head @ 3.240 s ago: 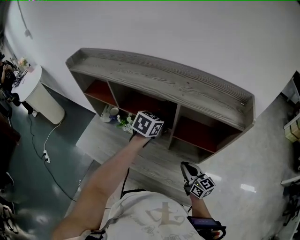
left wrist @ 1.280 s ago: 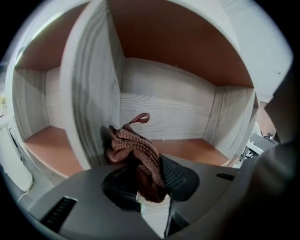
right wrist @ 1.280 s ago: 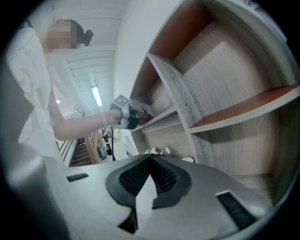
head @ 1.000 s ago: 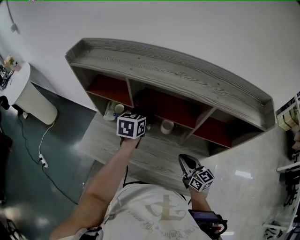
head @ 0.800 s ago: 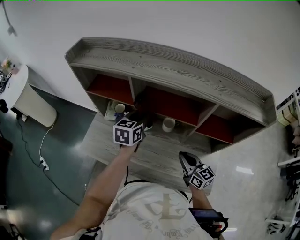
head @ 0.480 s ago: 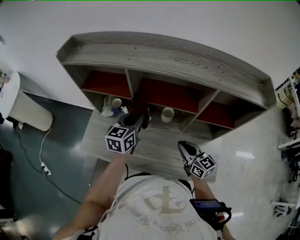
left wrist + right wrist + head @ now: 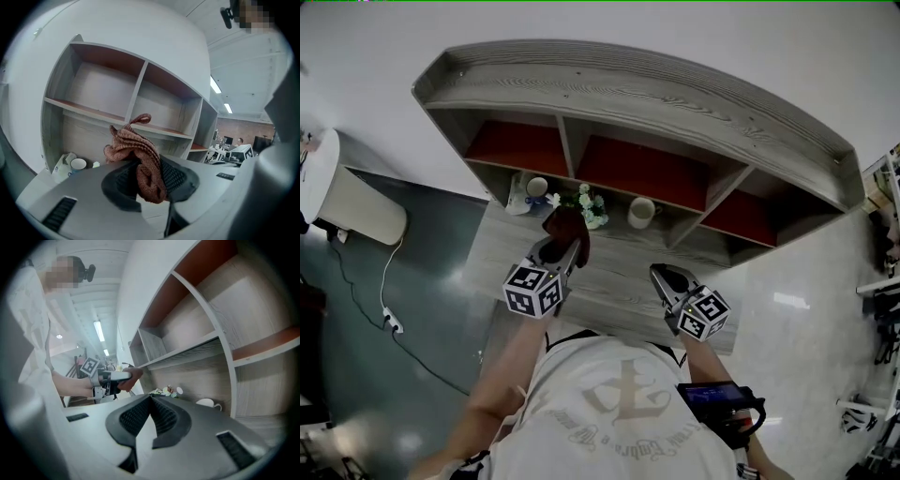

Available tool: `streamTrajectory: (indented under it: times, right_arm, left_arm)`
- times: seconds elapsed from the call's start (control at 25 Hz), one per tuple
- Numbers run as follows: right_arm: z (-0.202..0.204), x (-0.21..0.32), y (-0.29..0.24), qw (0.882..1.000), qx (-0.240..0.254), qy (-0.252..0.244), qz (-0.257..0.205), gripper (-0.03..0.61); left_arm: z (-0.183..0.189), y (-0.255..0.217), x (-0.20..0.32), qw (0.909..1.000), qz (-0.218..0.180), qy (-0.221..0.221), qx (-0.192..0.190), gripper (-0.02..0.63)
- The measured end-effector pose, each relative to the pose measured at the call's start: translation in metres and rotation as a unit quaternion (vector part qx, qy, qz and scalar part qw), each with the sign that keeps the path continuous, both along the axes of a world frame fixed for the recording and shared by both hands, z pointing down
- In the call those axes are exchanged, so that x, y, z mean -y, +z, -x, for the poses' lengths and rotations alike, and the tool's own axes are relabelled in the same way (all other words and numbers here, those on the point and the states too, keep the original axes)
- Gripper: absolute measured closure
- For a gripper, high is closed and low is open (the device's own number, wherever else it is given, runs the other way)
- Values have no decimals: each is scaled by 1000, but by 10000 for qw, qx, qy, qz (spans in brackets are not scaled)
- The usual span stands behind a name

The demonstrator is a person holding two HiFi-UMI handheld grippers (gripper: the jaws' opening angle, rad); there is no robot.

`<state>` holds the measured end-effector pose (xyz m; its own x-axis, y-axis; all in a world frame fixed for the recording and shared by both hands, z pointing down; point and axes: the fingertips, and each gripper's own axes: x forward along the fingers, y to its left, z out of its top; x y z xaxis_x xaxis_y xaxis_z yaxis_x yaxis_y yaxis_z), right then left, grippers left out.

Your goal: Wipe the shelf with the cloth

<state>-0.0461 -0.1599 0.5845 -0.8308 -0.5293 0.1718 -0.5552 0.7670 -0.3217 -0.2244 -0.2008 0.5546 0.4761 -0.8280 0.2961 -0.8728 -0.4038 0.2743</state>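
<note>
Left tool, pinching cloth, now withdrawn from shelf; right tool pressed together, empty; wipe pass likely finished.

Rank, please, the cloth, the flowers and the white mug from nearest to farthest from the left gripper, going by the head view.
1. cloth: clamped in the left gripper.
2. flowers: just beyond the cloth, towards the wall.
3. white mug: farthest, off to the right.

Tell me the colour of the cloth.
The cloth is reddish-brown, with a ribbed knit texture; it shows best in the left gripper view.
</note>
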Motion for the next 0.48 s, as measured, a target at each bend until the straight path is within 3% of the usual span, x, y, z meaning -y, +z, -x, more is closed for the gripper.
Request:
streamTrajectory:
  times: [0.48]
  right_arm:
    - [1,11,-12,9970,179,-743,-125,574]
  left_arm:
    - [-10,27,-60,9980,307,-543,52,512]
